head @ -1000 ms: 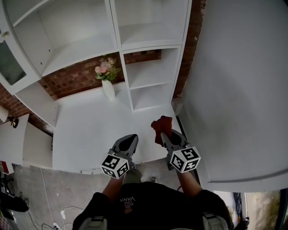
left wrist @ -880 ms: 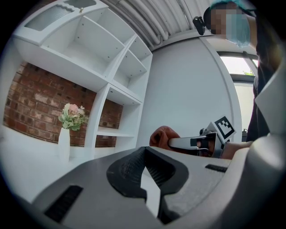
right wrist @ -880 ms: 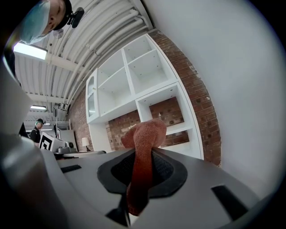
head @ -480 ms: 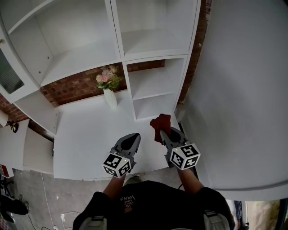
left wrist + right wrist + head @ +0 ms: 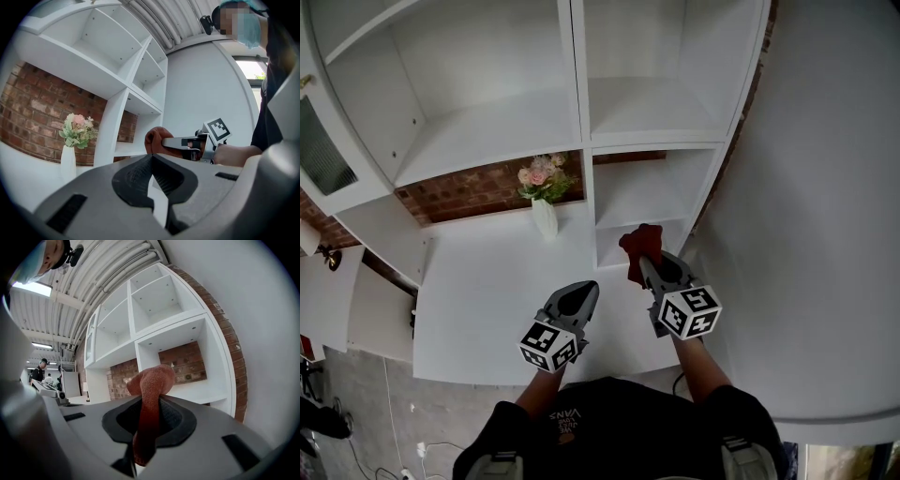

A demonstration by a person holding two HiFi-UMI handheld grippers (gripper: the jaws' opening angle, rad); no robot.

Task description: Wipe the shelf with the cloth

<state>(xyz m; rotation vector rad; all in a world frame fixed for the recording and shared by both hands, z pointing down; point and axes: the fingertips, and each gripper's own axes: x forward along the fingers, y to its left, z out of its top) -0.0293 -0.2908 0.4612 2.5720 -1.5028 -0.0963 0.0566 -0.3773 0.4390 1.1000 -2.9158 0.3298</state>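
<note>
My right gripper (image 5: 645, 264) is shut on a red cloth (image 5: 639, 245), which bunches out past its tips, just in front of the low right compartment of the white shelf unit (image 5: 581, 150). In the right gripper view the red cloth (image 5: 149, 394) hangs pinched between the jaws of the right gripper (image 5: 146, 401), with the open compartments behind it. My left gripper (image 5: 579, 298) hovers over the white counter (image 5: 487, 291), shut and holding nothing. From the left gripper view, the left gripper (image 5: 151, 157) points at the cloth (image 5: 154, 139).
A white vase of pink flowers (image 5: 544, 192) stands on the counter against the brick wall (image 5: 469, 192), left of the low compartments. A big white rounded panel (image 5: 825, 206) fills the right side. A glazed cabinet door (image 5: 321, 150) is at far left.
The head view has shifted so the shelf unit sits lower and closer. My right gripper has carried the cloth up to the mouth of the low right compartment. The left gripper keeps its place.
</note>
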